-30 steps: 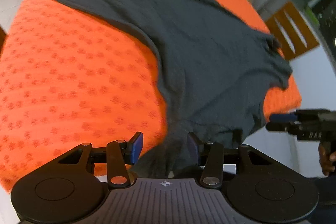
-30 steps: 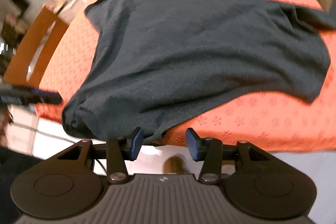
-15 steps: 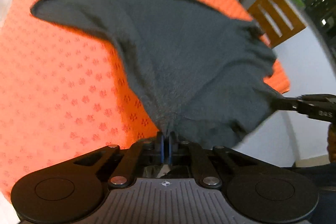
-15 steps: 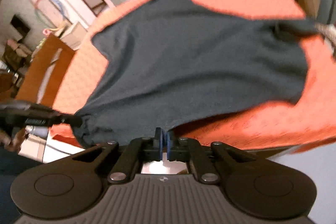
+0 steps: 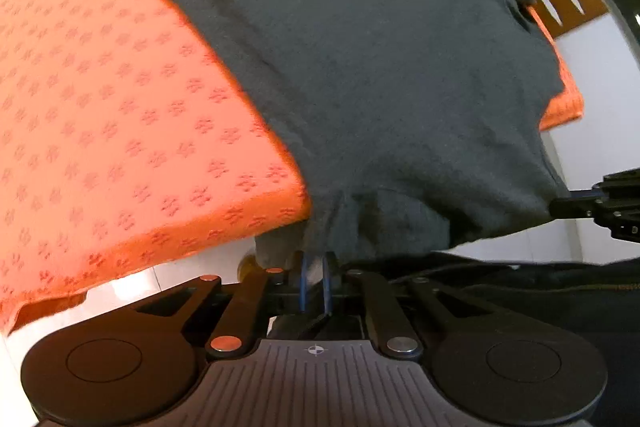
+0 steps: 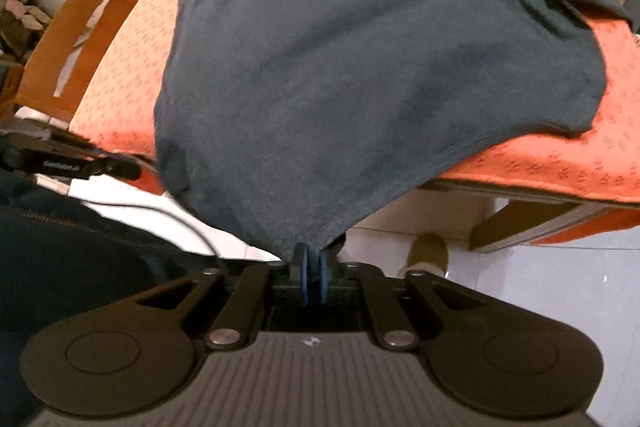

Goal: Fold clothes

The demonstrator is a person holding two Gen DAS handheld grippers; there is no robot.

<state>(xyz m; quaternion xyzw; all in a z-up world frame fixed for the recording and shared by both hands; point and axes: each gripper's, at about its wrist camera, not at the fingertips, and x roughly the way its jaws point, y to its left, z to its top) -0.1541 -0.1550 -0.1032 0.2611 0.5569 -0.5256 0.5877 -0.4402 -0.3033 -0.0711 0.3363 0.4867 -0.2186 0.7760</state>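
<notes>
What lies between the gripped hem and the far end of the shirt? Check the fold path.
Nothing visible. Both tools, left and right, pinch the dark shirt, and only its own fabric and orange tablecloth lie ahead.

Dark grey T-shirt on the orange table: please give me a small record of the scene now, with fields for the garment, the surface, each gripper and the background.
garment: dark grey T-shirt, spread over the table, near hem pulled off the edge
surface: orange patterned tablecloth
left gripper: shut on the hem, left corner
right gripper: shut on the hem, right corner
background: wooden chair beside the table; tiled floor below
fold state: not yet folded
</notes>
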